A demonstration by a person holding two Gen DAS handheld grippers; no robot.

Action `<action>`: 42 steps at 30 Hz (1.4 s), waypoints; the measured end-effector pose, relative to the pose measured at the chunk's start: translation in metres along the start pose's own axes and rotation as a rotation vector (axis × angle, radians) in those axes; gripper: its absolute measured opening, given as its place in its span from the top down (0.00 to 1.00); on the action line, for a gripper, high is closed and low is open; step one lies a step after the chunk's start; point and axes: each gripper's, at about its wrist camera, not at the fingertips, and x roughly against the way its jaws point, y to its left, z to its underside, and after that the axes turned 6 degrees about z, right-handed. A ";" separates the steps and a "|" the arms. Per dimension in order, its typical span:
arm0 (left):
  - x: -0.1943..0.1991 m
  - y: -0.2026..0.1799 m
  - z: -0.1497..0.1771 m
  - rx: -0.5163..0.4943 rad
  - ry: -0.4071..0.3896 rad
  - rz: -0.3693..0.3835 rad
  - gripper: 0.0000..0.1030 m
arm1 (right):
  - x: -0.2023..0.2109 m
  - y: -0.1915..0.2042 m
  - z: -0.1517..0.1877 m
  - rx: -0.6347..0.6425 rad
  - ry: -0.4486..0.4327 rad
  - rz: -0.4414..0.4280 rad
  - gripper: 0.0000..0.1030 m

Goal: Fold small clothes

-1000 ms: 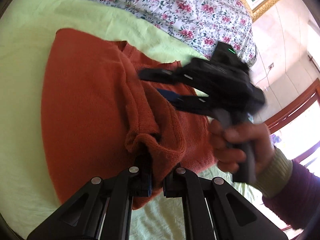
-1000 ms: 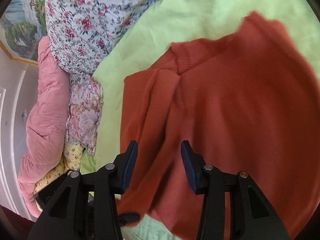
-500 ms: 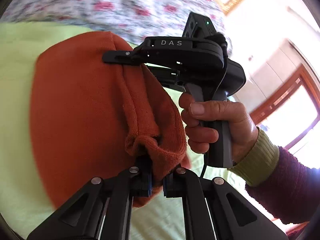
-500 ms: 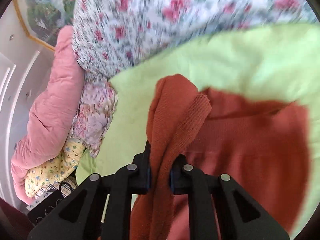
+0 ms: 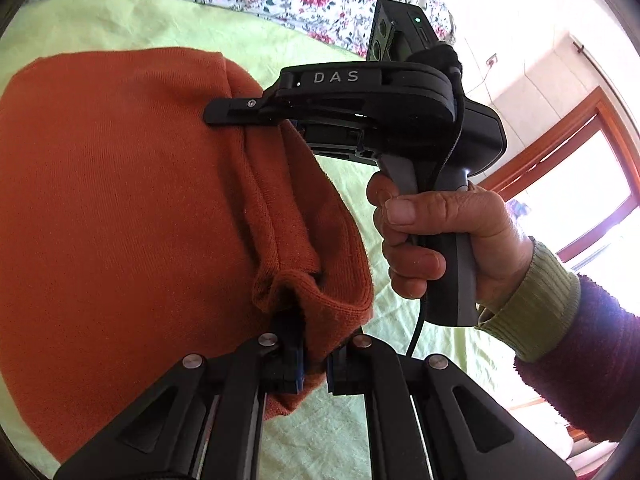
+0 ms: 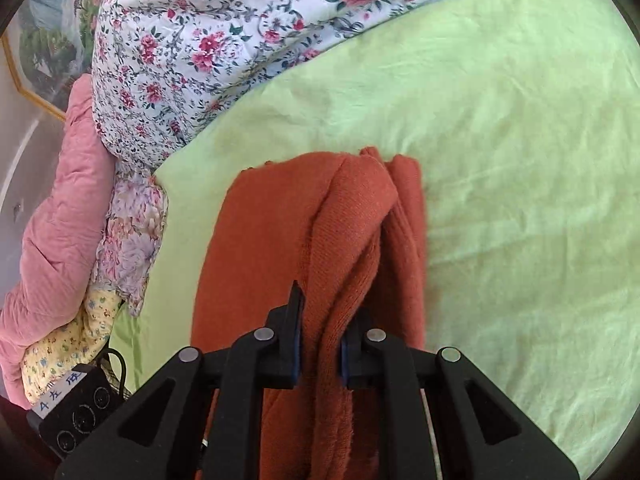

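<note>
since a second ago your right gripper (image 6: 319, 354) has gone from spread apart to clamped on the orange sweater (image 6: 320, 220), your left gripper (image 5: 313, 366) stays pinched on a bunched edge of it just ahead, over the green sheet (image 6: 520, 160), the garment's far side hidden beneath its folds.

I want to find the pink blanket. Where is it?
The pink blanket shows only in the right wrist view, bunched at the far left edge, beside the flowery quilt and left of the green sheet.
</note>
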 end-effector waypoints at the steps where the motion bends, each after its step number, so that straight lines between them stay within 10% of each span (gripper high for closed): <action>1: -0.005 0.003 -0.002 0.006 0.014 -0.008 0.95 | -0.002 -0.004 0.001 -0.003 0.006 0.010 0.85; 11: 0.003 0.015 0.005 0.055 0.083 0.031 0.69 | 0.005 -0.008 0.005 -0.011 0.009 0.084 0.76; 19: 0.062 0.040 0.023 0.104 0.034 0.010 0.56 | 0.037 0.003 0.016 -0.025 -0.059 0.136 0.43; 27: 0.112 0.085 0.000 0.226 -0.073 -0.080 0.34 | 0.038 -0.002 0.033 -0.085 -0.052 0.147 0.38; 42: 0.124 0.119 -0.016 0.339 -0.113 -0.131 0.32 | 0.035 -0.002 0.035 -0.096 -0.043 0.135 0.36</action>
